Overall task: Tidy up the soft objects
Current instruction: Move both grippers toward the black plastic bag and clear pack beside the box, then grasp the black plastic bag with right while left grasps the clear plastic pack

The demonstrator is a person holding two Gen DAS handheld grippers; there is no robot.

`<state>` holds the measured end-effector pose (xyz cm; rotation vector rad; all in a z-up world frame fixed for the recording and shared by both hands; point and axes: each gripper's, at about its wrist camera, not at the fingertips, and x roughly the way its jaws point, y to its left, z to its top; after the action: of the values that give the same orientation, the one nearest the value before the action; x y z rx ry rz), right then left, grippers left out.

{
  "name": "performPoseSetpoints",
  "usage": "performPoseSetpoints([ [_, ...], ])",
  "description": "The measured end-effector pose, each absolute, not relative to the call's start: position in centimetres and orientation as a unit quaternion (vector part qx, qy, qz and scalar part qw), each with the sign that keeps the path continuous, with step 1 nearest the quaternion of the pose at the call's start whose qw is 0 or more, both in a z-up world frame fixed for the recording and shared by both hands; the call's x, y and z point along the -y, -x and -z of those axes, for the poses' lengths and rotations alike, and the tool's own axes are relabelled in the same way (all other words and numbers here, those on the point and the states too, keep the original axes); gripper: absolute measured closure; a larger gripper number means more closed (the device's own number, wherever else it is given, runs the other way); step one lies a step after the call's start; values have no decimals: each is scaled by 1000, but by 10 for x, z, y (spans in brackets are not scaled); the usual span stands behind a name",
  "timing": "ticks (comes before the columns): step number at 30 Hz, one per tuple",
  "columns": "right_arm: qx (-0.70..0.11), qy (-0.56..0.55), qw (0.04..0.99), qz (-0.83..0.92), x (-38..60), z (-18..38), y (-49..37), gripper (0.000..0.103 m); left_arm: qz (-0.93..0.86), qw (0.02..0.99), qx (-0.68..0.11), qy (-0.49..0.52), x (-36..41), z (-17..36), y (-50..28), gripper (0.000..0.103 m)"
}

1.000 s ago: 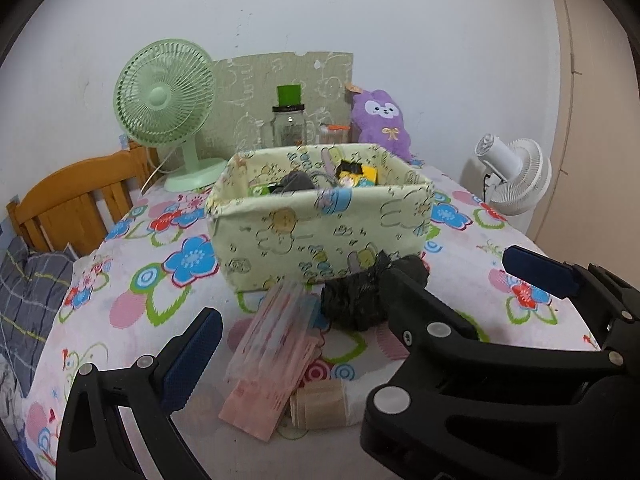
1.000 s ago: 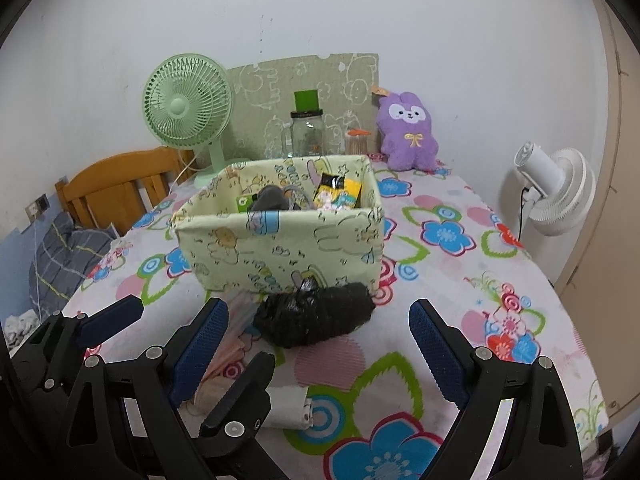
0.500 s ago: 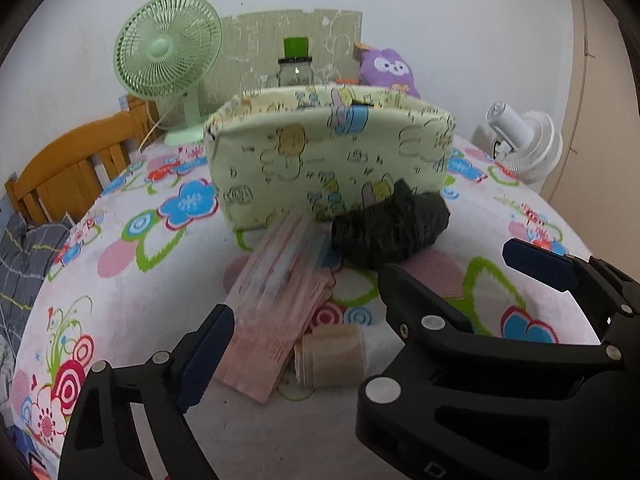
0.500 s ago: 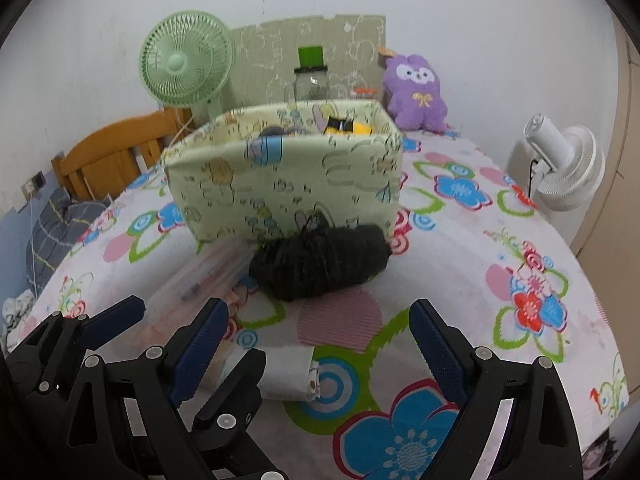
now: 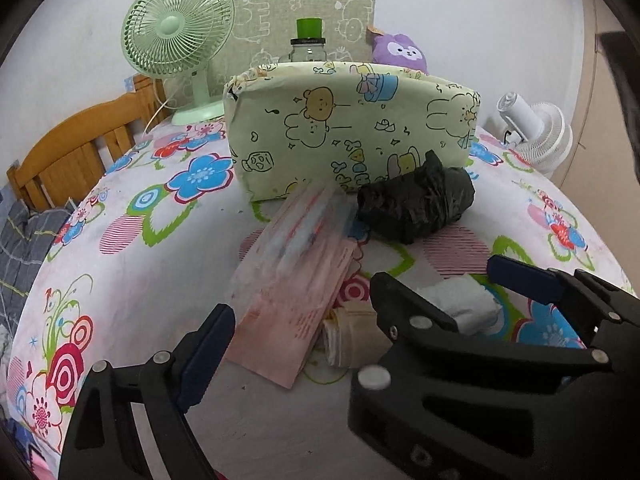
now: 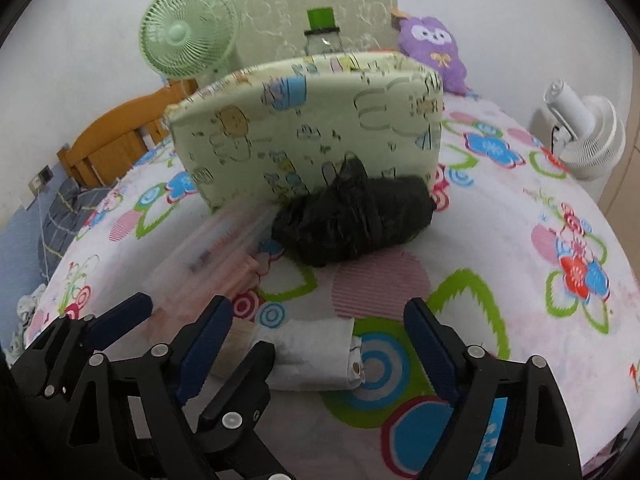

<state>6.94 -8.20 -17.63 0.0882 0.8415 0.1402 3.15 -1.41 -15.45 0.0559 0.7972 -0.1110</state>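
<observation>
White cloth roll (image 6: 316, 354) lies on the flowered bench (image 6: 520, 240), between the closing, not yet touching jaws of the right gripper (image 6: 316, 340). Left gripper (image 5: 300, 320), jaws wide and empty, frames the pink packet (image 5: 292, 292). Step: approach; next, grasp and lift into the fabric bin (image 6: 304, 128).

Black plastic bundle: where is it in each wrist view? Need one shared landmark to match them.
Left wrist: black plastic bundle right of centre, against the lower right front of the fabric bin, beside the pink packet.
Right wrist: bundle at centre, against the bin's front wall.
Shared landmark: the green fan, upper left behind the bin in both.
</observation>
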Motion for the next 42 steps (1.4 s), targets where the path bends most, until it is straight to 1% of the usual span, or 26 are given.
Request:
performPoseSetpoints([
  [2,-406,-40,911,-64,82,176,-68,23,54,920,-388,-27,15,155,-31,11],
  [6,-404,-44,911,-66,82,177,-66,28,57,918,-393,-20,13,155,-31,11],
  [7,-403,-45,912,-64,82,176,-65,34,58,917,-394,-18,13,155,-31,10],
  [8,-403,-46,912,-65,82,176,-65,36,58,916,-397,-17,13,155,-31,10],
  [10,-403,-48,912,-66,83,176,-64,36,57,916,-398,-17,14,155,-31,10],
  [11,-402,-44,913,-54,85,175,-63,46,53,916,-398,-20,16,155,-30,9],
  [12,-403,-44,913,-52,87,175,-63,49,55,915,-398,-20,18,154,-29,10],
  [25,-396,-69,915,-36,113,172,-57,49,67,914,-398,-29,41,151,-32,11],
  [27,-391,-66,918,-32,112,169,-58,58,59,917,-393,-34,40,147,-32,11],
  [28,-388,-62,919,-30,112,167,-59,61,54,918,-391,-36,40,145,-32,11],
  [36,-379,-74,922,-35,112,157,-68,61,39,927,-370,-44,29,128,-33,11],
  [42,-379,-78,921,-55,105,154,-74,59,19,927,-370,-51,19,129,-48,11],
])
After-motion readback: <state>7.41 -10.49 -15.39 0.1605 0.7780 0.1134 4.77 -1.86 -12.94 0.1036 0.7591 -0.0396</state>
